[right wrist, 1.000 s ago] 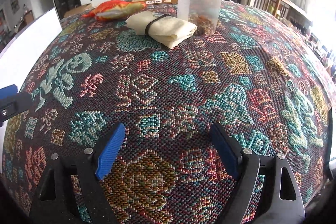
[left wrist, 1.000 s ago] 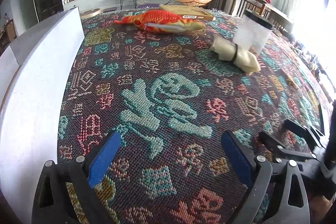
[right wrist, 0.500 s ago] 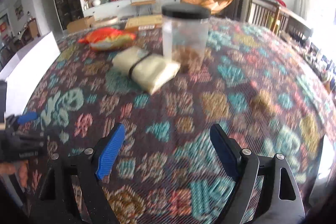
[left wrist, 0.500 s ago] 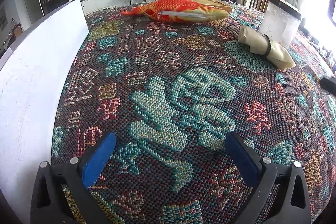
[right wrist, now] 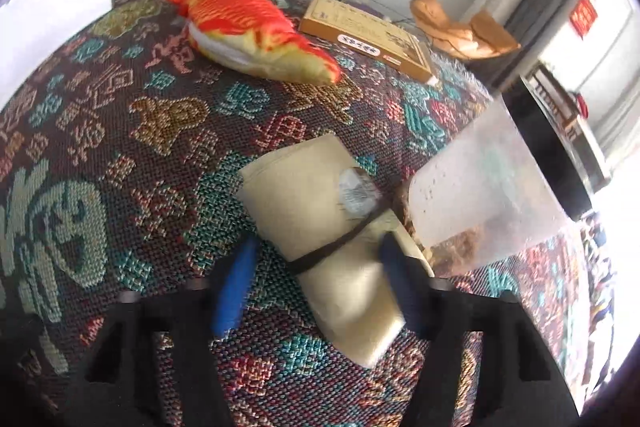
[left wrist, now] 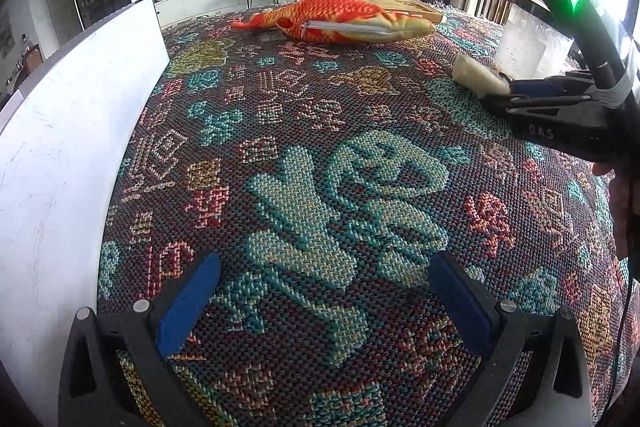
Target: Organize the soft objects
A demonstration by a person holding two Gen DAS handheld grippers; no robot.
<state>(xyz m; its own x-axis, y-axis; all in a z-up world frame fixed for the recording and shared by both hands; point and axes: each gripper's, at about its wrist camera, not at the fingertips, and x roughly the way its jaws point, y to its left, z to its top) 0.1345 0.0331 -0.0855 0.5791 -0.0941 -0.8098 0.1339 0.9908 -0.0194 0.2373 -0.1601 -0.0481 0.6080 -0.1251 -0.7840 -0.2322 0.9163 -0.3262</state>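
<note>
The right tongs [right wrist: 316, 283] have just been closing, and their blue pads now stand at both sides of the rolled beige cloth [right wrist: 320, 227], which lies on the patterned surface [right wrist: 140, 131] just left of a clear jar [right wrist: 488, 187]. Whether the pads already press the cloth I cannot tell. The left tongs [left wrist: 324, 303] are wide, with nothing between them. A red fish plush [left wrist: 340, 21] lies far on the surface, beside a flat cardboard box [right wrist: 368, 35]
</note>
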